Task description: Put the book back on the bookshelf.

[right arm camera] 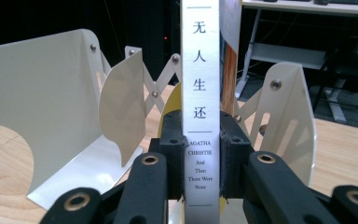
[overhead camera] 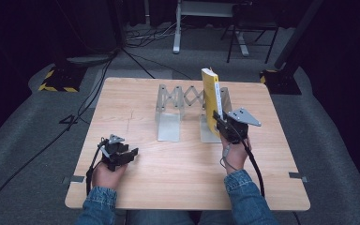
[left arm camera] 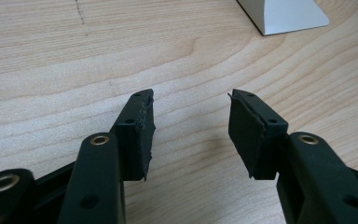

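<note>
A yellow book [overhead camera: 210, 96] with a white spine [right arm camera: 199, 70] stands upright at the right end of a metal expanding book rack [overhead camera: 178, 105]. My right gripper [overhead camera: 225, 125] is shut on the book, its jaws pressing both covers low on the spine [right arm camera: 199, 158]. The rack's white plates [right arm camera: 42, 102] rise on both sides of the book. My left gripper [overhead camera: 130, 153] rests low over the wooden table [overhead camera: 168, 164] at the front left, open with nothing between its pads [left arm camera: 142, 126].
A corner of the rack's base plate [left arm camera: 284, 16] lies ahead of the left gripper. Around the table are grey carpet, cables, a stand base with yellow-black stripes [overhead camera: 58, 79] and furniture legs [overhead camera: 178, 28].
</note>
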### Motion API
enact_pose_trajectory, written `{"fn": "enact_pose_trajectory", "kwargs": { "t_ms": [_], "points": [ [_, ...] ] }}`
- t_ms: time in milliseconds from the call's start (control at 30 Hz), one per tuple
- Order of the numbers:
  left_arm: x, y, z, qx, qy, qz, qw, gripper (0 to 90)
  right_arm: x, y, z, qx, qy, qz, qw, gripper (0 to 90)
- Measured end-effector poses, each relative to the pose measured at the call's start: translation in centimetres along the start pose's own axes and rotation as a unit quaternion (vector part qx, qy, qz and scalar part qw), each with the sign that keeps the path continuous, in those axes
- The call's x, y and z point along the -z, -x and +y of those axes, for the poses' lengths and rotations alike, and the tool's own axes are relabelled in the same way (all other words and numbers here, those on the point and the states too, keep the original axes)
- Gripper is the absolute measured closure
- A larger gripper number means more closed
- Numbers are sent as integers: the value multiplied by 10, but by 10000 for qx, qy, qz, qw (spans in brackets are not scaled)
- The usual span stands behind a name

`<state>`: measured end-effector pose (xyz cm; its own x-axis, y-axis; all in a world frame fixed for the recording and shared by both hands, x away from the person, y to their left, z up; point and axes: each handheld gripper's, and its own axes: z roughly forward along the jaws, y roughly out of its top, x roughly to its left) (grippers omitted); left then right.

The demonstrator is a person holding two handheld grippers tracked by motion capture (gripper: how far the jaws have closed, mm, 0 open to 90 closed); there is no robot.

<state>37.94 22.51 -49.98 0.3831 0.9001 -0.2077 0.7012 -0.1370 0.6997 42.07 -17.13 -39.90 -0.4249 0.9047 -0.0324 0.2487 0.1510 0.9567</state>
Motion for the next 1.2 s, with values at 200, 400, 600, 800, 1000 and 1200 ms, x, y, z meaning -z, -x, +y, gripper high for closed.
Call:
{"fn": "enact_pose_trajectory", "kwargs": {
  "t_ms": [200, 400, 600, 800, 1000, 1200],
  "points": [
    [0, 0, 0, -14, -11, -2, 10000, 505, -9, -2, -8, 4, -460, 34, 9989, 734],
    [0, 0, 0, -44, -13, -8, 10000, 503, -19, 1, -24, -162, -797, 118, 9966, 734],
    [1, 0, -1, -75, -14, 7, 10000, 499, -20, 0, -26, -149, -806, 213, 9964, 723],
    [1, 1, -2, -188, -6, 15, 9998, 482, -28, -8, -33, 32, -1028, 251, 9944, 699],
    [1, 1, -2, -193, 1, 5, 9998, 480, -27, -7, -33, 21, -1035, 226, 9944, 694],
    [1, 1, -2, -239, 14, 27, 9997, 477, -26, -5, -32, -16, -1013, 234, 9946, 593]
  ]
}}
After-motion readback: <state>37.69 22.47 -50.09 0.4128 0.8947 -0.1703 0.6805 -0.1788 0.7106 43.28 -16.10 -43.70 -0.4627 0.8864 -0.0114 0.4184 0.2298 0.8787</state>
